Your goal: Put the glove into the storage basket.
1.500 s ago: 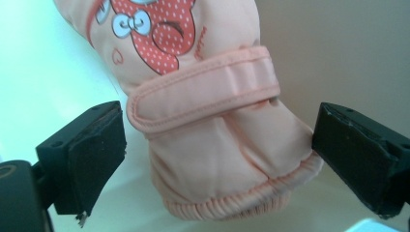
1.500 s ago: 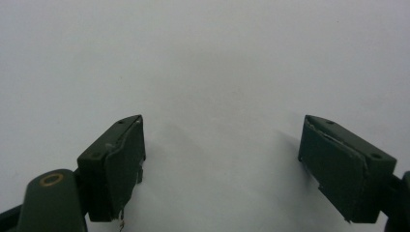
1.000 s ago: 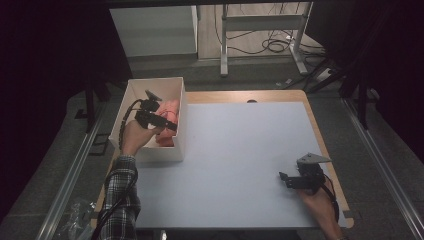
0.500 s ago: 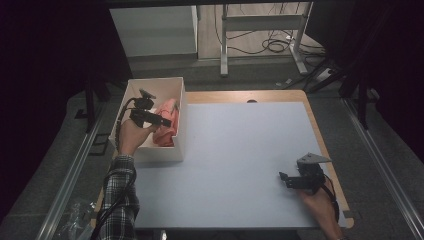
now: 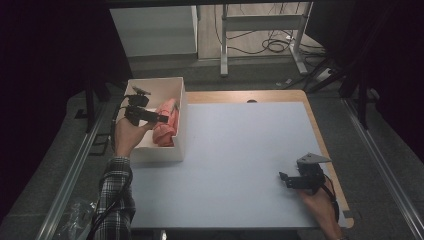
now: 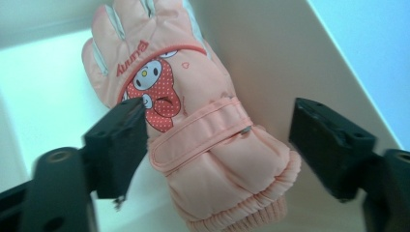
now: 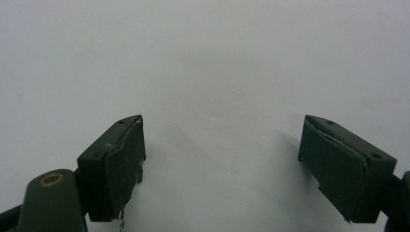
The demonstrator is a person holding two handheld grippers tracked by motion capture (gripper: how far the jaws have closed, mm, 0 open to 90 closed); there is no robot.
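Observation:
A peach-pink padded glove with a cartoon bunny patch lies in a white box at the table's left edge, resting against the box's right wall. In the high view the glove lies just right of my left gripper. In the left gripper view this gripper is open, its jaws standing on either side of the glove's strap and cuff without touching it. My right gripper hovers low over the mat near the front right corner. It is open, with only bare mat between its jaws.
A pale blue mat covers the wooden table, whose edge shows on the right. A white cabinet and a desk frame with cables stand on the floor beyond the table.
My left gripper has shifted slightly left and back over the box, away from the glove. The right gripper has stayed where it was.

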